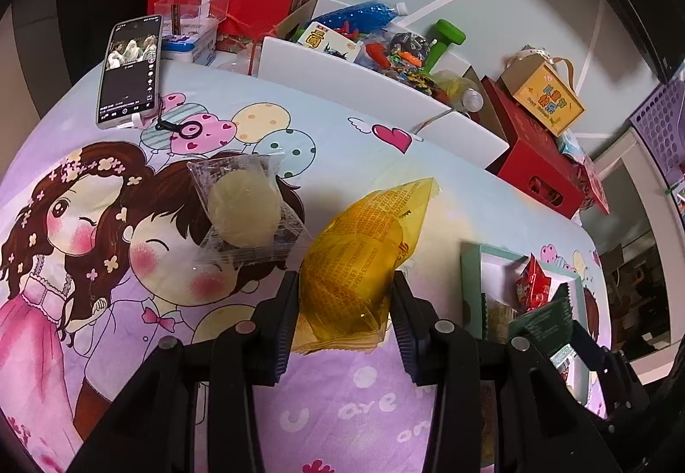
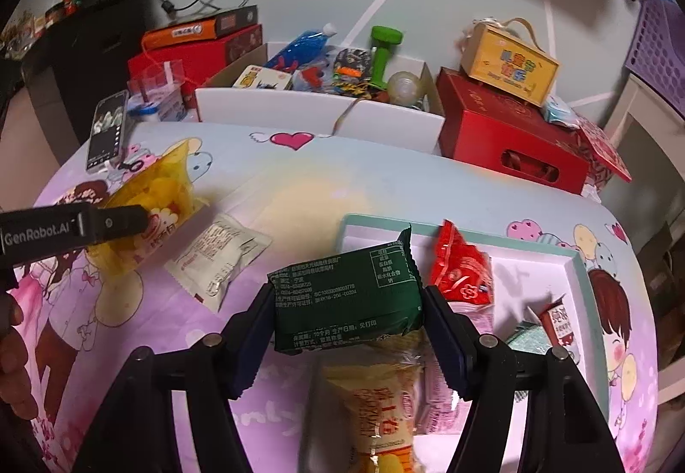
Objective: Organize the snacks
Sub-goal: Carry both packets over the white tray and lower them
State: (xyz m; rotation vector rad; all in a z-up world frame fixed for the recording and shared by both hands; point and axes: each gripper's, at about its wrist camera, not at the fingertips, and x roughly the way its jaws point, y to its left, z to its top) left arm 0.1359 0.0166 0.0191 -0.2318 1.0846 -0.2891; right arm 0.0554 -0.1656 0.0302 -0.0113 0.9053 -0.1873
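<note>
My left gripper (image 1: 344, 314) is shut on a yellow see-through snack packet (image 1: 368, 250), which hangs a little above the cartoon-print cloth. Beside it to the left lies a clear-wrapped round pastry (image 1: 244, 207). My right gripper (image 2: 349, 327) is shut on a dark green snack packet (image 2: 346, 293), held above the near left part of a mint-rimmed white tray (image 2: 372, 220). In the tray lie a red packet (image 2: 464, 267), a yellow-orange packet (image 2: 385, 400) under the green one, and a small red-brown packet (image 2: 561, 323). The right wrist view shows the left gripper (image 2: 145, 218) at far left with the yellow packet (image 2: 158, 190).
A white packet (image 2: 218, 259) lies on the cloth between the two grippers. A phone (image 1: 130, 70) rests at the far left. Behind stand a white box of toys (image 2: 317, 109), red gift boxes (image 2: 513, 139) and a yellow carton (image 2: 509, 64). A hand (image 2: 13, 366) shows at lower left.
</note>
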